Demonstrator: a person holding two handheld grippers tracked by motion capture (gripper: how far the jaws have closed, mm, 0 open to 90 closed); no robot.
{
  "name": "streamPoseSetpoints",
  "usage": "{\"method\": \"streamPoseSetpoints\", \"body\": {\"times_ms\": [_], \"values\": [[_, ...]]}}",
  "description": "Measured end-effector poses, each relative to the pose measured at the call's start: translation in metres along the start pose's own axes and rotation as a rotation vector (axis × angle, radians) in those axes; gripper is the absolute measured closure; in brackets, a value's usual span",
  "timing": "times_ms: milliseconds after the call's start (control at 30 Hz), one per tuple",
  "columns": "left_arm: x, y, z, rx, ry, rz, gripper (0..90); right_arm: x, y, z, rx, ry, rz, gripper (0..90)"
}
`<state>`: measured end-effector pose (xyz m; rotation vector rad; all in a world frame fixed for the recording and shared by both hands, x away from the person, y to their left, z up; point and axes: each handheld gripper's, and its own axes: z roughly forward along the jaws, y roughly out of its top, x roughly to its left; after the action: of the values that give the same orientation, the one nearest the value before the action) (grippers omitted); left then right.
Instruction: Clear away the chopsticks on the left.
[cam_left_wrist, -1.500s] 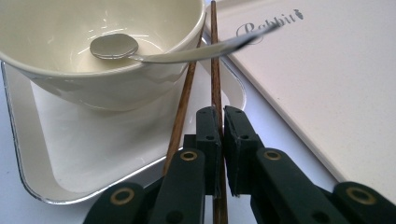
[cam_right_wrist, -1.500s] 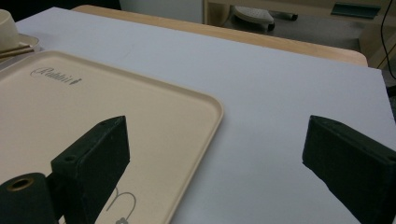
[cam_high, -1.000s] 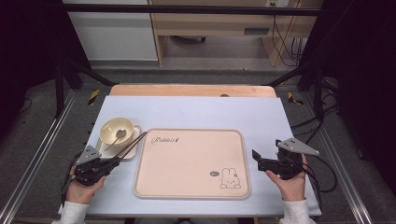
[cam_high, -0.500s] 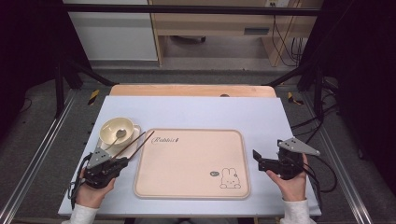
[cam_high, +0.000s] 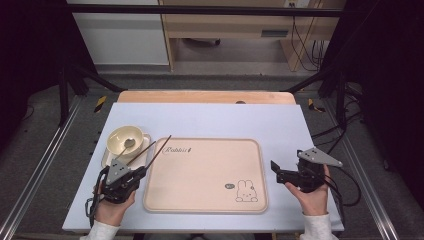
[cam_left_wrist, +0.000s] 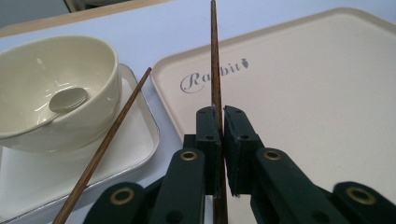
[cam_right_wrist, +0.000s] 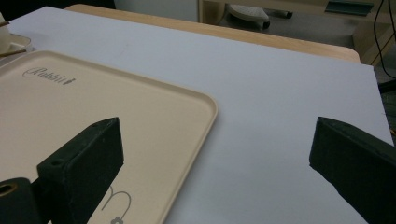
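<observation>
- Room first: we're at a wooden table (cam_high: 205, 96) covered by a pale blue sheet (cam_high: 210, 122), dark floor and metal rails around it.
- Big beige tray (cam_high: 200, 175) in the middle reads "Rabbit" in script, bunny drawing in its near right corner.
- Left of it, a small white tray (cam_left_wrist: 140, 121) carries a cream bowl (cam_high: 125, 140) with a spoon (cam_left_wrist: 67, 99) inside.
- Our left gripper (cam_left_wrist: 223, 122) is clamped on one chopstick (cam_left_wrist: 215, 60), tip over the big tray's edge; the other chopstick (cam_left_wrist: 116, 133) leans on the small tray.
- Right gripper (cam_right_wrist: 212, 161) hangs wide apart, nothing in it.
</observation>
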<state>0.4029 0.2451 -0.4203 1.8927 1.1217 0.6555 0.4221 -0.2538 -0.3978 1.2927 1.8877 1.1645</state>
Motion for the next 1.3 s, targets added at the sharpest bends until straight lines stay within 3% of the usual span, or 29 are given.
{"method": "streamPoseSetpoints", "body": {"times_ms": [300, 500, 667, 767, 833, 967, 1167, 1300], "values": [[-0.016, 0.017, 0.002, -0.039, 0.025, -0.026, 85.3, 0.0, 0.0, 0.0, 0.001, -0.002, 0.0, 3.3], [-0.029, 0.026, 0.006, -0.061, 0.044, -0.015, 85.3, 0.001, -0.001, 0.001, 0.005, -0.003, 0.001, 3.5], [-0.035, 0.029, 0.01, -0.071, 0.067, -0.041, 85.2, 0.001, -0.001, 0.001, 0.004, -0.003, -0.004, 3.4], [-0.038, 0.029, 0.013, -0.078, 0.082, -0.067, 85.3, 0.001, -0.001, 0.0, 0.005, -0.003, 0.0, 3.5], [-0.039, 0.026, 0.013, -0.102, 0.072, -0.113, 85.3, 0.001, -0.001, 0.0, 0.004, -0.005, -0.003, 3.4], [-0.043, 0.021, 0.014, -0.116, 0.104, -0.143, 85.2, 0.001, -0.001, 0.0, -0.001, -0.008, -0.002, 3.4], [-0.044, 0.007, 0.018, -0.144, 0.143, -0.258, 85.2, 0.001, -0.001, 0.001, 0.002, -0.005, -0.009, 3.3], [-0.047, -0.001, 0.021, -0.142, 0.184, -0.282, 85.2, 0.002, -0.002, 0.002, 0.006, -0.005, -0.007, 3.3]]}}
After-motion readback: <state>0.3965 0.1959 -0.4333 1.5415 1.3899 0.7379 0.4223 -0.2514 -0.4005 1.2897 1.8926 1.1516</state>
